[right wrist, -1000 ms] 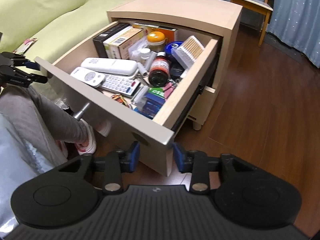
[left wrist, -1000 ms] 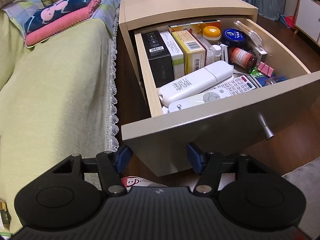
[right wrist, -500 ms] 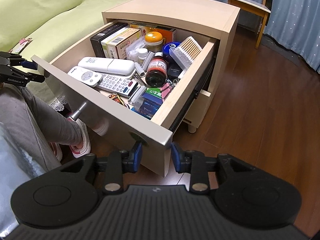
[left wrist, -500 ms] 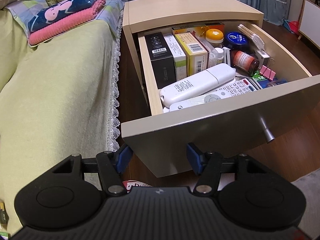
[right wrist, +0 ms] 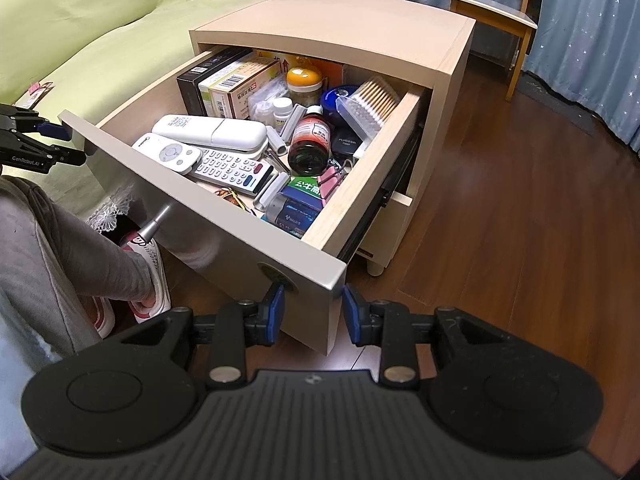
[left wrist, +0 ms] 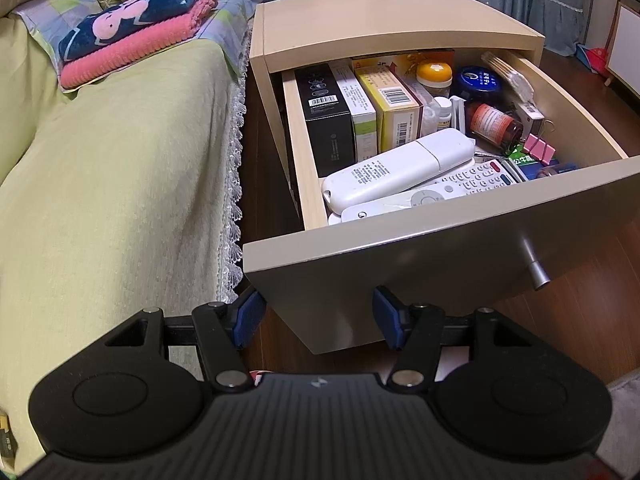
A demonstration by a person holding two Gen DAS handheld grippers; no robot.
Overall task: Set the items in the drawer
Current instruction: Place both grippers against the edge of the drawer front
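Drawer (left wrist: pixel 460 268) of the little wooden bedside cabinet (left wrist: pixel 384 28) is pulled out wide, and it is full of things. I see a big white remote (left wrist: pixel 400 170) lying on top of two more remotes, a black box (left wrist: pixel 326 116) standing at the back beside a yellow box (left wrist: pixel 394 110), a jar with an orange lid (right wrist: pixel 304 84), a brown bottle (right wrist: pixel 310 146) lying on its side, a clear box of cotton swabs (right wrist: pixel 370 104) leaning on the drawer wall, and pink clips (left wrist: pixel 540 146). My left gripper (left wrist: pixel 316 322) is spread wide open and holds nothing; it sits low by the near left corner of the drawer front. My right gripper (right wrist: pixel 312 312) is spread open too, with the other front corner of the drawer between its fingers, but I cannot tell if they touch it. A metal knob (right wrist: pixel 154 224) sticks out of the drawer front. The green bed (left wrist: pixel 112 184) is just beside the cabinet, with folded pink and blue blankets (left wrist: pixel 136 46) on it. My leg in grey trousers (right wrist: pixel 60 240) is by the drawer.
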